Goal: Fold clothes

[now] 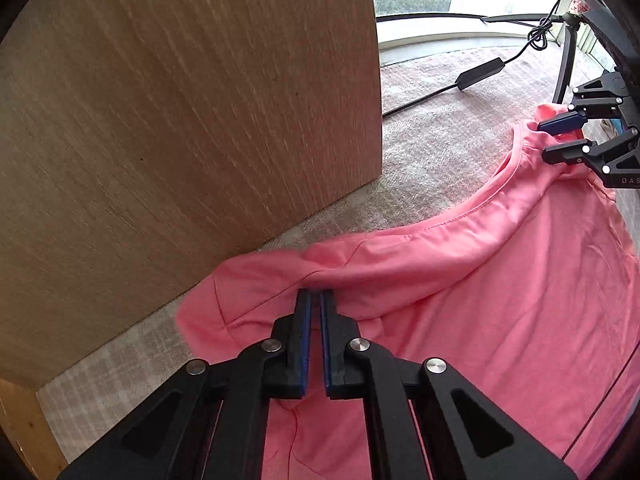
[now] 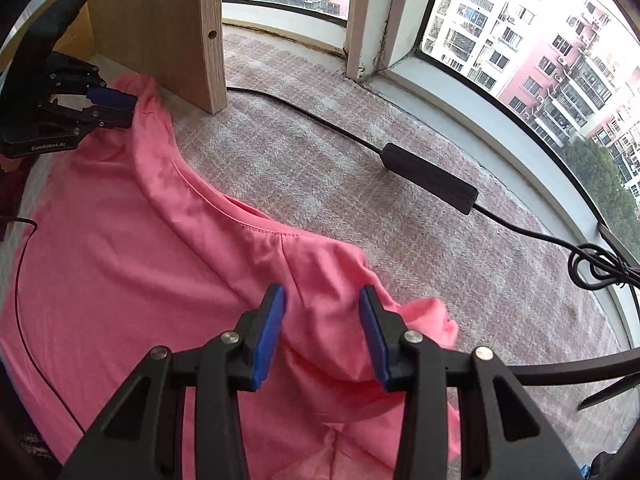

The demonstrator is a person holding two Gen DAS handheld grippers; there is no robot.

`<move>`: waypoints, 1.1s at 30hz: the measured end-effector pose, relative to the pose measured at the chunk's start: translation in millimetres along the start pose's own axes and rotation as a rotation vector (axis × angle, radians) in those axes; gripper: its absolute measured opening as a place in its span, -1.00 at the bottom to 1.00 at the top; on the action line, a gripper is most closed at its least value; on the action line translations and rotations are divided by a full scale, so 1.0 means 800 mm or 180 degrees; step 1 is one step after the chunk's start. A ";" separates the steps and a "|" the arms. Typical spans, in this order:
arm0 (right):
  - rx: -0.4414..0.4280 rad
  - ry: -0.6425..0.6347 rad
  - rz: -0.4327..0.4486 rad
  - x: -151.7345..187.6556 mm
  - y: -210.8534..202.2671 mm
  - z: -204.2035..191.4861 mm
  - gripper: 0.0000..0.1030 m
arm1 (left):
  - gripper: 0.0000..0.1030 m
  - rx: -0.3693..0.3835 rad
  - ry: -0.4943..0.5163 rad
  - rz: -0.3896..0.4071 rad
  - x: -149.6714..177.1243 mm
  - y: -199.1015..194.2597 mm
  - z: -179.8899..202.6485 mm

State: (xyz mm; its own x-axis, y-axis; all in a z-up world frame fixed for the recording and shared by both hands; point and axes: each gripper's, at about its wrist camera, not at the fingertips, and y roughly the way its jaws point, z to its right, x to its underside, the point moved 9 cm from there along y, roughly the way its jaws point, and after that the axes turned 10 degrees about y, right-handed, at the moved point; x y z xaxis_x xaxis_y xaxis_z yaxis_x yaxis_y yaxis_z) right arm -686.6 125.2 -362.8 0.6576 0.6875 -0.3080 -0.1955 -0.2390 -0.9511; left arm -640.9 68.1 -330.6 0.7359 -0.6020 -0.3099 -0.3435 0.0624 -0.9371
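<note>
Carpet [image 2: 320,168] — pink shirt [image 2: 160,260] pinched by left gripper [image 1: 316,300].

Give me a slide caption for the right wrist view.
Right gripper open over a pink shirt on the carpet, left gripper pinching its far edge.
</note>
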 end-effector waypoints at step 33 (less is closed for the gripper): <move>0.0135 0.0310 0.0400 -0.029 0.000 0.031 -0.95 | -0.86 -0.0410 -0.0002 0.0379 -0.028 -0.035 0.006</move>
State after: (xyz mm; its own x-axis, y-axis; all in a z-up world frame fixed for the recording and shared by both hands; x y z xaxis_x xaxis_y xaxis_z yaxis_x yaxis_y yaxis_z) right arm -719.7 126.6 -356.0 0.6932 0.5837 -0.4228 -0.3097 -0.2884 -0.9060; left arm -645.4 83.6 -298.5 0.6858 -0.5961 -0.4175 -0.5001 0.0307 -0.8654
